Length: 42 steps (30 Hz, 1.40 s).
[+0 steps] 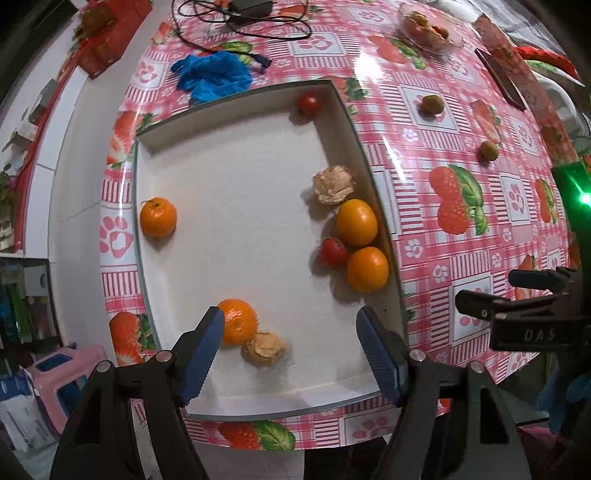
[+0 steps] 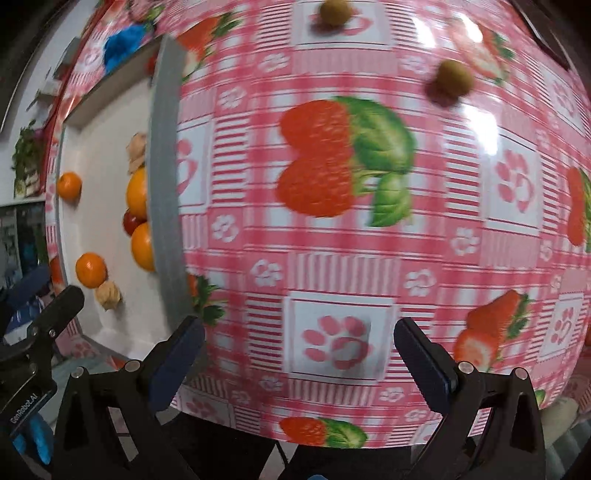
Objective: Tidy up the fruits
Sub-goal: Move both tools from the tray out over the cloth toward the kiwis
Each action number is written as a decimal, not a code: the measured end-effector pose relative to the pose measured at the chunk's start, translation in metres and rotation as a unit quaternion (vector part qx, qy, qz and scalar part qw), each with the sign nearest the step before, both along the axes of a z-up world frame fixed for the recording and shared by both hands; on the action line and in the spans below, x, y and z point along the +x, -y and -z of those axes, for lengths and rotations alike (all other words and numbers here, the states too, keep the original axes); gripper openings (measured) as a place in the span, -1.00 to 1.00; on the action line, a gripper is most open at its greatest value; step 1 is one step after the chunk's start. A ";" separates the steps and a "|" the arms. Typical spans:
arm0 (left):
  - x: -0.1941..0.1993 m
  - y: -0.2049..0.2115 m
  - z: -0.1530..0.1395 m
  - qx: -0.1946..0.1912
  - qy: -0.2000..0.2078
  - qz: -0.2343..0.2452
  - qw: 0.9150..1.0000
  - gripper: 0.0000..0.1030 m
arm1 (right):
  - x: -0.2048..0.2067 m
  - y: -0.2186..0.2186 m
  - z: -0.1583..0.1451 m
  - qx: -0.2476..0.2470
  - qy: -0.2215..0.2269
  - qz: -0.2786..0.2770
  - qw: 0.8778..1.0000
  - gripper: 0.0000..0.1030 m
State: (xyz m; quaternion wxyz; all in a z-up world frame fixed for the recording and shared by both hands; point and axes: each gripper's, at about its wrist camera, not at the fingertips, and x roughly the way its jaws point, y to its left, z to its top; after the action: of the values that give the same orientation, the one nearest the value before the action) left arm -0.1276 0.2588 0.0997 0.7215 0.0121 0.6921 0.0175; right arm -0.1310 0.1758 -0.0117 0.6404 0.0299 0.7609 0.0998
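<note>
Table: round top under a pink checked oilcloth (image 1: 424,184) printed with strawberries and paw prints
Tray: shallow white box tray (image 1: 236,206) with a grey rim, on the left part of the table
Left gripper (image 1: 290,354): hangs over the near end of the tray pointing down, blue pads apart with bare tray floor between them, holding nothing
Mandarin at the near end (image 1: 238,320): just past the left pad (whether the pad touches it cannot be told), with a papery husked fruit (image 1: 265,349) against its right side
Mandarin at the left wall (image 1: 158,216): alone, well apart from the others
Right-wall cluster: two oranges (image 1: 356,222) (image 1: 367,269) against the tray's right wall, a small tomato (image 1: 333,251) tucked between them, a second husked fruit (image 1: 334,184) just beyond
Far corner: another small tomato (image 1: 309,104) alone
Right gripper (image 2: 299,354): over bare oilcloth to the right of the tray, jaws wide apart and empty (the view is blurred)
Loose fruit: two small brownish-green round fruits (image 1: 432,104) (image 1: 488,150) on the oilcloth, far right of the tray
Other things: a blue plastic bag (image 1: 212,75) beyond the tray's far edge, a clear dish of small fruit (image 1: 430,31) at the far right, a black cable (image 1: 243,22) at the far edge
</note>
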 end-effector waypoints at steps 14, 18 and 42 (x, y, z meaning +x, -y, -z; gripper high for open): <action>0.012 0.041 -0.004 0.001 -0.002 0.047 0.999 0.55 | 0.007 0.075 -0.011 -0.002 -0.006 0.051 0.999 1.00; 0.017 0.051 -0.003 -0.001 -0.007 0.058 0.998 0.55 | 0.029 0.095 -0.020 -0.001 -0.011 0.056 0.998 1.00; 0.066 0.102 0.003 -0.024 -0.014 0.085 0.996 0.55 | 0.046 0.249 0.031 -0.097 0.009 0.018 0.995 1.00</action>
State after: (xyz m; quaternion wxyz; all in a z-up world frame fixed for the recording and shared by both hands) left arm -0.0613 0.1563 0.0969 0.7106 0.0541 0.6989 -0.0605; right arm -0.0853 -0.0732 -0.0423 0.6486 -0.0193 0.7608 0.0137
